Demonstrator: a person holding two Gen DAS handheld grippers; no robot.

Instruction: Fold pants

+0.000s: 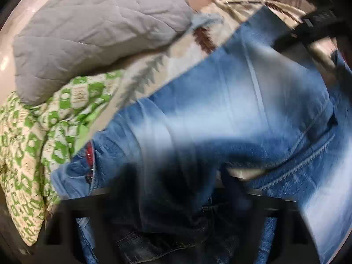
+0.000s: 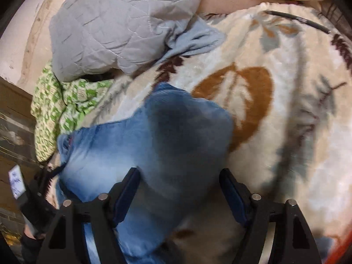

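Note:
Faded blue jeans (image 1: 242, 101) lie spread on a cream floral blanket (image 1: 182, 50) and fill most of the left wrist view. A red tag (image 1: 89, 154) shows at one end. My left gripper (image 1: 180, 189) is low over them. It is badly blurred, with dark bunched denim filling the gap between its fingers, and I cannot make out whether the pads press. In the right wrist view a rounded fold of the jeans (image 2: 154, 132) runs under my right gripper (image 2: 179, 176). Its fingers stand apart, one over denim, the other over blanket (image 2: 275, 110).
A grey quilted cover (image 2: 110, 22) and a light blue cloth (image 2: 193, 37) lie at the far side. A green-patterned cloth (image 2: 61, 110) is bunched on the left. A black cable (image 2: 297, 19) crosses the blanket at the far right.

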